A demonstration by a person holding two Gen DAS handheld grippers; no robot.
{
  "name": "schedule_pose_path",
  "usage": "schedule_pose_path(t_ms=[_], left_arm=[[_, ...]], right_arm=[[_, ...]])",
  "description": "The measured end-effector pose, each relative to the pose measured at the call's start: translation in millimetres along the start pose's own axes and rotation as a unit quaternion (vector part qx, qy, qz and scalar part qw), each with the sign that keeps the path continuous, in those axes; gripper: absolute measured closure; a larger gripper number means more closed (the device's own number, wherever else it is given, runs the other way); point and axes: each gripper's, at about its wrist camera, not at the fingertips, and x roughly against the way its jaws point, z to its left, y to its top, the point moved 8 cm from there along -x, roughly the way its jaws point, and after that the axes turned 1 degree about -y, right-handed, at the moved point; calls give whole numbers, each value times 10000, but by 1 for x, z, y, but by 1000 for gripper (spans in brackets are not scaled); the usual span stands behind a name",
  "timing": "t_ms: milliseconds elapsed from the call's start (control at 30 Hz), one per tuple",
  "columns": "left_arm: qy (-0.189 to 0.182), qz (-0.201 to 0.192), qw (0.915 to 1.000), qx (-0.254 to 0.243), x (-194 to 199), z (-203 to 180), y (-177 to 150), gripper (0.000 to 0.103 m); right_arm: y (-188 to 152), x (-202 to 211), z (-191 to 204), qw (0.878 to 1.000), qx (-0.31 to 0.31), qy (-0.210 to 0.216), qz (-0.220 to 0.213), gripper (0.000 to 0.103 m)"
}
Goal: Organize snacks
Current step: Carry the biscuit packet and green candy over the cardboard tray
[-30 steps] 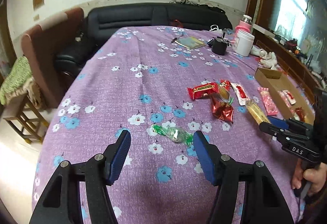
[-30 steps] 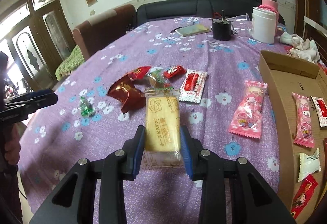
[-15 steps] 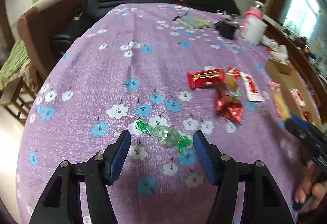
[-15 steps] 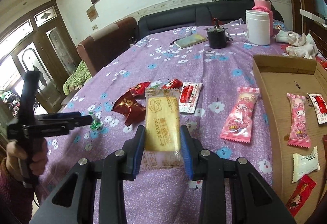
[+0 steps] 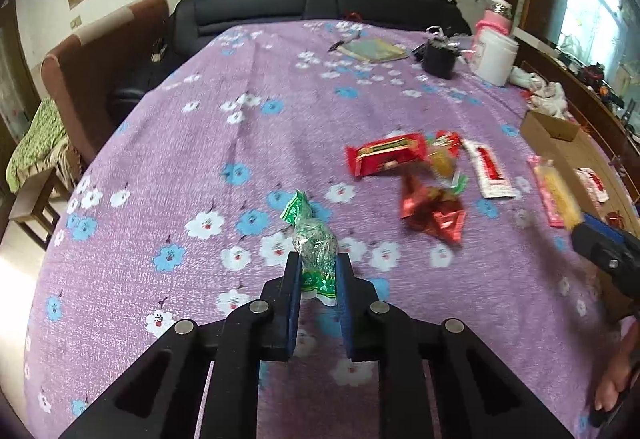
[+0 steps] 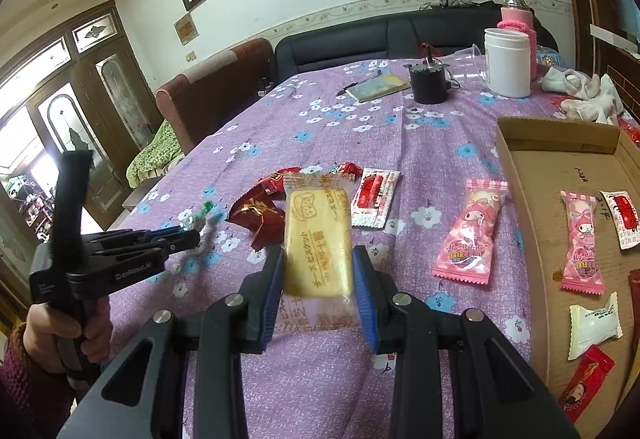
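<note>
My left gripper (image 5: 316, 263) is shut on a green-wrapped candy (image 5: 314, 239), low over the purple flowered tablecloth (image 5: 200, 167); the candy's far twisted end sticks up. From the right wrist view the left gripper (image 6: 188, 237) is at the left, with the candy's green end (image 6: 206, 207) just past its tips. My right gripper (image 6: 318, 259) is shut on a yellow biscuit packet (image 6: 318, 227), held above the table. Loose snacks lie between: a red bar (image 5: 384, 155), a red foil wrapper (image 5: 434, 213), a white-and-red sachet (image 6: 376, 197) and a pink candy bag (image 6: 470, 235).
An open cardboard box (image 6: 556, 137) at the right holds several snack packets. At the far end stand a white jar (image 6: 507, 63), a black cup (image 6: 428, 85) and a notebook (image 6: 378, 87), with white cloth (image 6: 584, 95) beside them. A black sofa and a brown armchair border the table.
My left gripper came down around the green candy and shut on it; the candy now stands tilted up between the pads. The right gripper keeps its hold on the biscuit packet.
</note>
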Motion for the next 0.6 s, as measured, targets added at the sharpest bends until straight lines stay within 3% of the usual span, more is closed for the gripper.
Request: schedule_pose_path(t_ms=[300, 600], left_arm=[[-598, -301, 9968, -430, 35, -69, 19, 87], [-1243, -372, 9865, -1004, 57, -169, 30, 87]], right_arm=[[8, 13, -18, 9991, -385, -69, -165, 70], [18, 71, -79, 9899, -1230, -406, -576, 70]])
